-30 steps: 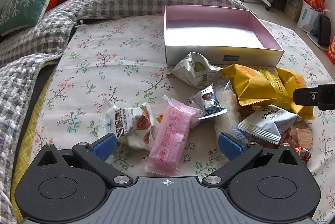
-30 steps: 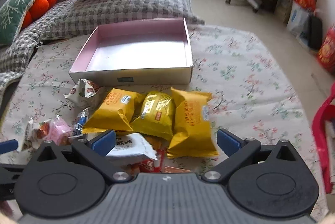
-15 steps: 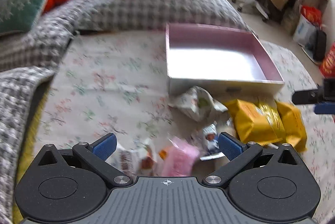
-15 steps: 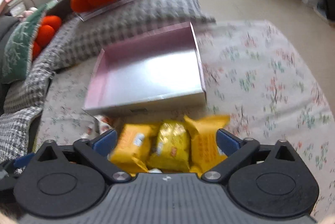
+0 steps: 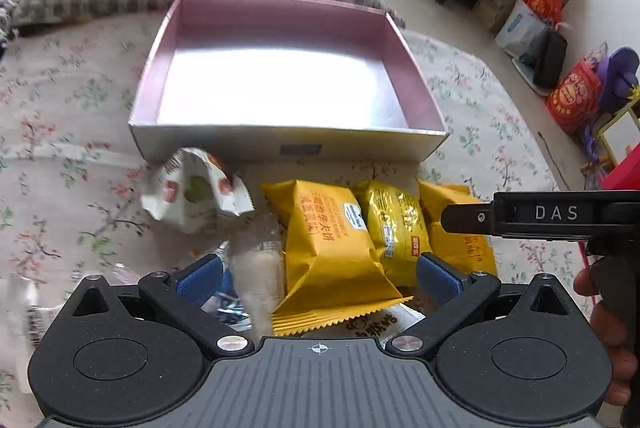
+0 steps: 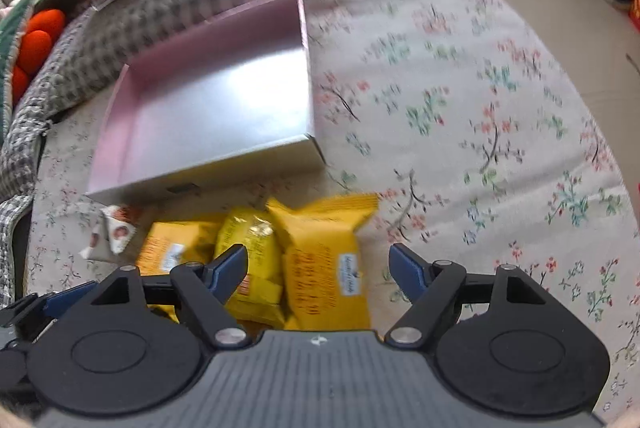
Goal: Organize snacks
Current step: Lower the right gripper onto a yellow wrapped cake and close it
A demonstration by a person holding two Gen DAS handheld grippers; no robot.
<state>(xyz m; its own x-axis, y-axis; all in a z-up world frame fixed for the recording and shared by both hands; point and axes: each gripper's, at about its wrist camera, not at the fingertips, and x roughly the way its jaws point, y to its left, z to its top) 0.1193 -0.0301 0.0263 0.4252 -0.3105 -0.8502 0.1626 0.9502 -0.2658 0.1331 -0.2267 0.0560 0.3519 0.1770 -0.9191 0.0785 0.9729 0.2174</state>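
While the left gripper (image 5: 318, 274) stood wide open, three yellow packets (image 5: 332, 252) and one white wrapper (image 5: 196, 193) lay just before the pink box (image 5: 286, 143), the nearest packet between its jaws. Seen from the right gripper (image 6: 318, 266), likewise open and empty, the rightmost yellow packet (image 6: 324, 260) lay between its jaws, near the box.

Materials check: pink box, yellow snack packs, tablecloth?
Pink box: likely coated cardboard, with a satin metallic sheen; the floor glares white and the walls are thin and folded.
Yellow snack packs: glossy plastic film, with crinkles and zigzag crimped ends.
Tablecloth: looks like matte printed fabric, floral with no glare; the weave is too blurred to confirm.
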